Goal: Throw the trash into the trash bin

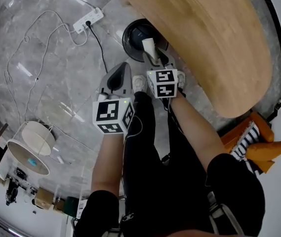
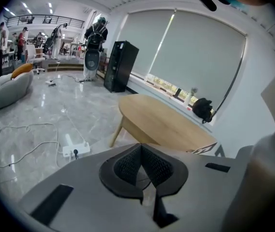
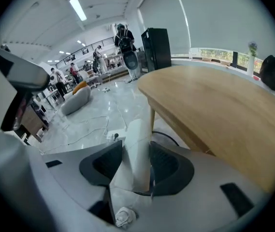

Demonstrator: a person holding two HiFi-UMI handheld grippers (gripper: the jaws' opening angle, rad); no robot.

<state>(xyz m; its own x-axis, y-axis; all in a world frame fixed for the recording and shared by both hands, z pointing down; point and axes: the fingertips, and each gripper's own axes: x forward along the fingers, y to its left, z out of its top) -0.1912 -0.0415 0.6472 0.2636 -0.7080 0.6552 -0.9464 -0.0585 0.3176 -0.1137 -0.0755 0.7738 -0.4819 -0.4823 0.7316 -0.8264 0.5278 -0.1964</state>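
Observation:
The trash is a white paper tube (image 3: 138,153), and my right gripper (image 3: 136,166) is shut on it, both pads pressing its sides. In the head view the tube (image 1: 149,45) sticks out of the right gripper (image 1: 153,54) above the near rim of the round black trash bin (image 1: 134,36). The bin stands on the floor, half tucked under the wooden table. Part of its dark rim (image 3: 170,139) shows just behind the tube. My left gripper (image 1: 120,72) hangs to the left of the bin over the floor. Its pads (image 2: 127,163) meet at the tip with nothing between them.
A round wooden table (image 1: 214,38) overhangs the bin from the right. A white power strip (image 1: 88,19) with trailing cables lies on the grey marble floor left of the bin. A white lampshade (image 1: 31,147) is at far left, orange cushions (image 1: 266,149) at right. The person's legs and shoes (image 1: 139,83) are below the grippers.

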